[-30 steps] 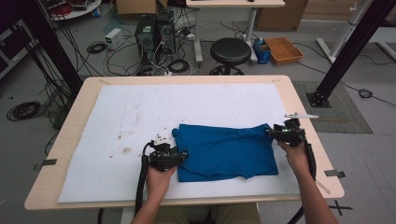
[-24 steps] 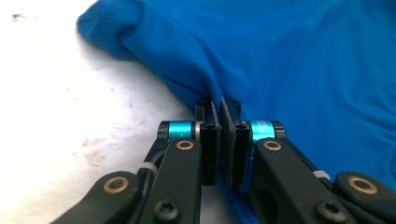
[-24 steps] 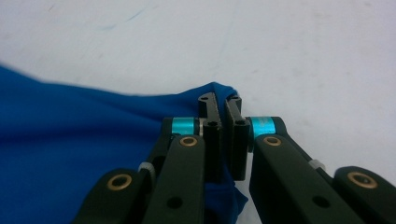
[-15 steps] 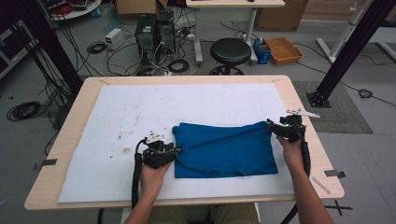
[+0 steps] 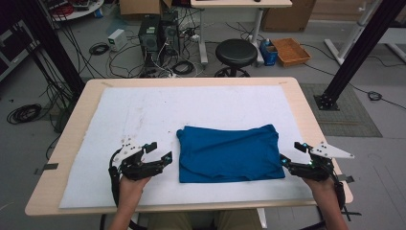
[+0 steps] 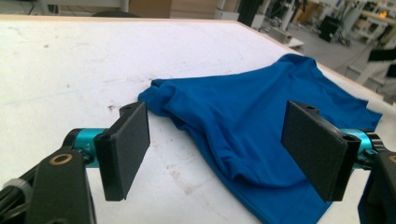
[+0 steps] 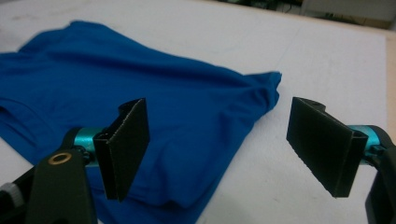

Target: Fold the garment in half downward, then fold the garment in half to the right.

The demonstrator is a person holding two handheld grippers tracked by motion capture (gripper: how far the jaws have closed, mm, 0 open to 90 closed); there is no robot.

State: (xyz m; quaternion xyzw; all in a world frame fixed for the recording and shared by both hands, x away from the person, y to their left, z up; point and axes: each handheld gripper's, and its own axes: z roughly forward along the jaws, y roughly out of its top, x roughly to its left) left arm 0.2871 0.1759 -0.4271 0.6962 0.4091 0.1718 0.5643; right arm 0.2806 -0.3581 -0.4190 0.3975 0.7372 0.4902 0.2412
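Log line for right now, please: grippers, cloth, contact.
left gripper: open, off cloth | right gripper: open, off cloth | blue cloth: folded, flat on white mat, between grippers

We see a blue shirt [image 5: 229, 153] folded into a rumpled rectangle, flat on our white mat [image 5: 143, 110].

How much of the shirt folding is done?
Looks mostly done: the blue shirt lies folded into a neat rectangle on the white mat. Nothing is in hand: the left gripper and the right gripper are open, one at each side of it. What is left, perhaps another fold, is only a guess.
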